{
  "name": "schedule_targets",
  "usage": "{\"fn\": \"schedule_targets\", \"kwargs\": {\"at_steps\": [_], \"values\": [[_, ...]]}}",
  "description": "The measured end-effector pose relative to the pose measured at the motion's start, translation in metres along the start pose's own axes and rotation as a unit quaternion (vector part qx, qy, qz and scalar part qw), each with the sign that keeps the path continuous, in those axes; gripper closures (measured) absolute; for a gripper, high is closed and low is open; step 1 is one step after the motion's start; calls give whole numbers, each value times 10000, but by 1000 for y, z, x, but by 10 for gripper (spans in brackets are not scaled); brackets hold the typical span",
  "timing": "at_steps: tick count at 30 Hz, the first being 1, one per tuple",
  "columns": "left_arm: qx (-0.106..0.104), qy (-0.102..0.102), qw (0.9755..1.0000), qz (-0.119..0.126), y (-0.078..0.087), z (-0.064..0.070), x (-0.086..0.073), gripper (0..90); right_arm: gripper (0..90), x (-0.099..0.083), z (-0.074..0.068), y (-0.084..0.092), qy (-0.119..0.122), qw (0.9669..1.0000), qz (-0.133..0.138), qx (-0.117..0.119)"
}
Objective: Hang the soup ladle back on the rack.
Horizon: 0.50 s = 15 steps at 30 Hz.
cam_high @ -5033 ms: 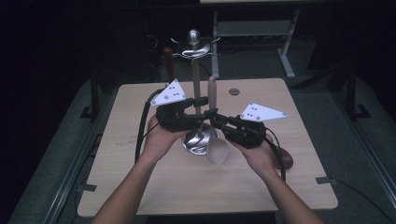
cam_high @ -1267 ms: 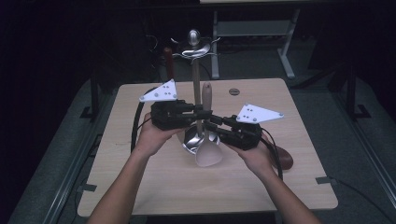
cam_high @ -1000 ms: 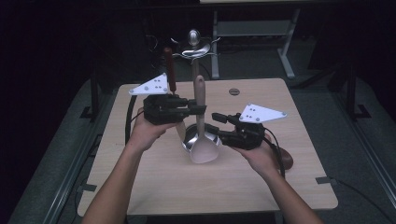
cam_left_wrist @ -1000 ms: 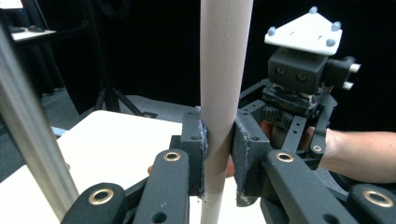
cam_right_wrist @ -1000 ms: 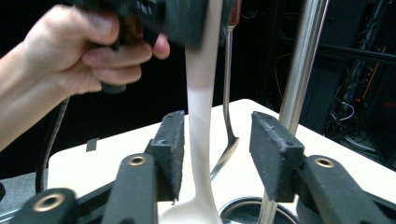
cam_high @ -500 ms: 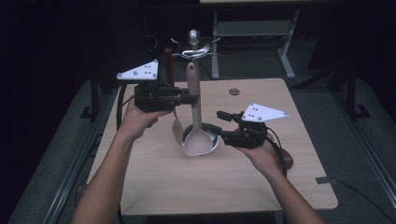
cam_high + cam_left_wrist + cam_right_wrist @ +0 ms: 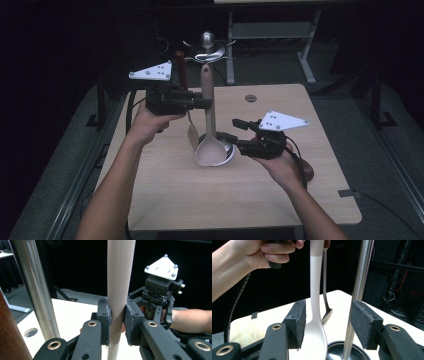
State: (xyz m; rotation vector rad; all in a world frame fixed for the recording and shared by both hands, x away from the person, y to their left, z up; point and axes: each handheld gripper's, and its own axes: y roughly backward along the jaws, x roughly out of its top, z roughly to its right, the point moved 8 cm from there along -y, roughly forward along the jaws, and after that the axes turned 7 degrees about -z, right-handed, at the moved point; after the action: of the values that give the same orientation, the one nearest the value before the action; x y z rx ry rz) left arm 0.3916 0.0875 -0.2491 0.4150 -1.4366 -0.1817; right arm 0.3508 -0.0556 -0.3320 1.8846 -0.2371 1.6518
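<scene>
Two grippers busy. High view: we hold the pale plastic ladle (image 7: 209,120) upright in the left gripper (image 7: 202,104), bowl low beside the chrome utensil stand (image 7: 207,47) on the light wooden tabletop (image 7: 240,200); dark room around. Left gripper view: fingers (image 7: 131,322) clamped on the ladle handle. Right gripper view: right gripper (image 7: 327,322) fingers apart, just opened wider, straddling ladle neck and stand pole without pressing. Next, probably: lift, hook the handle onto the stand.

The ladle's bowl (image 7: 315,340) is cut off by the frame's bottom edge.
</scene>
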Motion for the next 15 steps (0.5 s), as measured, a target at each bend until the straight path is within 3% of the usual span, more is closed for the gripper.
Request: {"fn": "schedule_targets", "kwargs": {"at_steps": [15], "values": [[-140, 235, 9996, 49, -2, -11, -4, 766, 462, 0, 0, 1, -1, 10000, -4, -37]]}}
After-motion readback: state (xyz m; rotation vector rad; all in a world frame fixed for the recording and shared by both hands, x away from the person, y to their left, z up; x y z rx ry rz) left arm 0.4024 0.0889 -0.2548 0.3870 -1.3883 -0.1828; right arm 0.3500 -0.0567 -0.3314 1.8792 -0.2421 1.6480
